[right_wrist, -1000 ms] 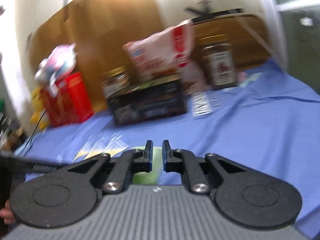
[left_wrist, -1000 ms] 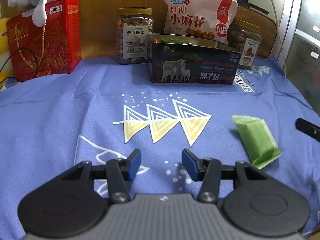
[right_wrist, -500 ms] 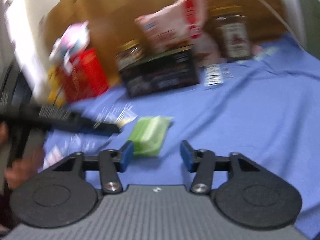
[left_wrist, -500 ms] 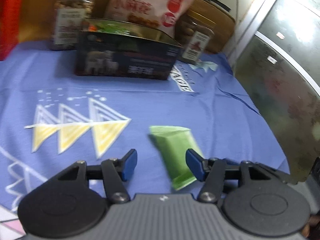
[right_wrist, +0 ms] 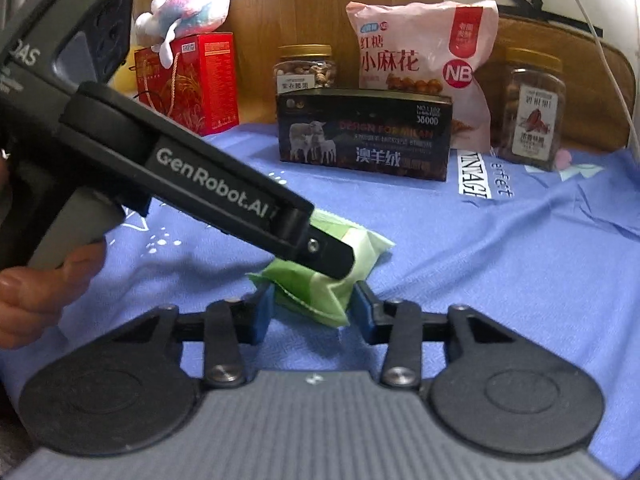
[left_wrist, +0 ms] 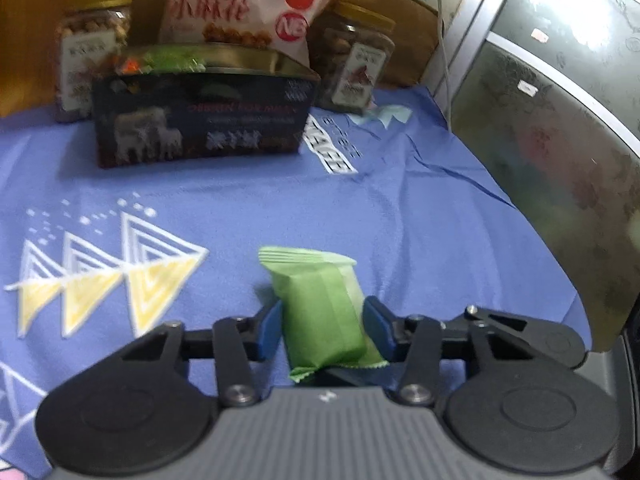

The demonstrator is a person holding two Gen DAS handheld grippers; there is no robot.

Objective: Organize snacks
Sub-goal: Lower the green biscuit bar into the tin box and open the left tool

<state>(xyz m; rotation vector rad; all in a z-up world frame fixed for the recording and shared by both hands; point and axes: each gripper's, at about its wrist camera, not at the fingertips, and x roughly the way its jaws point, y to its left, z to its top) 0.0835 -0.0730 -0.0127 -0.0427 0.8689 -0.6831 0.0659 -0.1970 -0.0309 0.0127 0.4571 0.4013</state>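
The green snack packet (left_wrist: 326, 316) lies on the near blue cloth (left_wrist: 400, 220), pinched by the just-closed left gripper (left_wrist: 323, 330) (right gripper (right_wrist: 312, 308) also brackets it, grip unclear). Next: carry it to the far tin (left_wrist: 200, 124).

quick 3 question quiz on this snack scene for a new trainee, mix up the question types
1. True or false: the dark box stands in front of the pink snack bag.
2. What sits on top of the red box? A) a jar B) a plush toy C) a green packet
3. Short answer: what lies between the pads of the left gripper?

Key
1. True
2. B
3. The green packet, lying on the blue cloth
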